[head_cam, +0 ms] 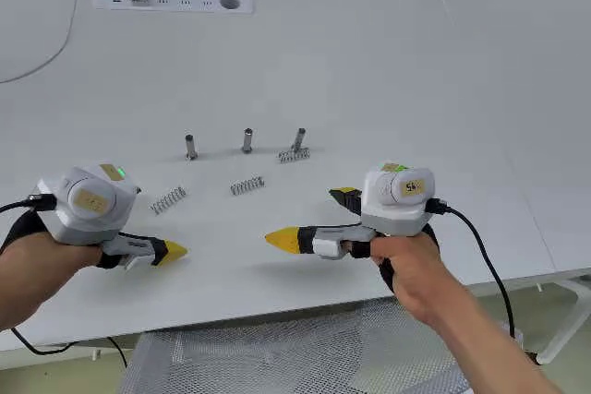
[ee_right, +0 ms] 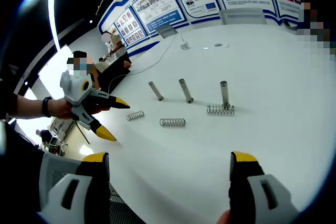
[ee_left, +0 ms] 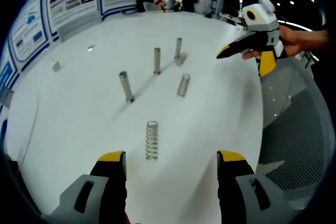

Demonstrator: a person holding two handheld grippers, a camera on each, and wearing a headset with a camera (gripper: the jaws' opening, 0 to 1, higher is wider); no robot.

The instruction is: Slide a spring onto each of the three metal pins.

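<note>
My left hand-held gripper (ee_left: 171, 158) is spread wide and holds nothing. My right hand-held gripper (ee_right: 168, 157) is the same, its jaws far apart and empty. They hover low over the desk (head_cam: 388, 89), at about 7 and 5 o'clock in the head view.

At 12 o'clock in the left gripper view, just ahead of the jaws, lies the nearest spring (ee_left: 151, 140). It is flat on the desk, with its long axis running 6 to 12. In the head view the middle spring (head_cam: 247, 186) also lies flat, its axis about 8 to 2. The third spring (head_cam: 294, 156) lies roughly 9 to 3 at the foot of the right pin (head_cam: 299, 140), seemingly touching it. That pin, the middle pin (head_cam: 247, 140) and the left pin (head_cam: 190, 147) all stand upright and bare.

My worries from here:
- A spring pinched across its coils may squash or pop out.
- A spring brought down tilted will likely snag on a pin's top.
- Reaching for the third spring could knock its pin over.
</note>
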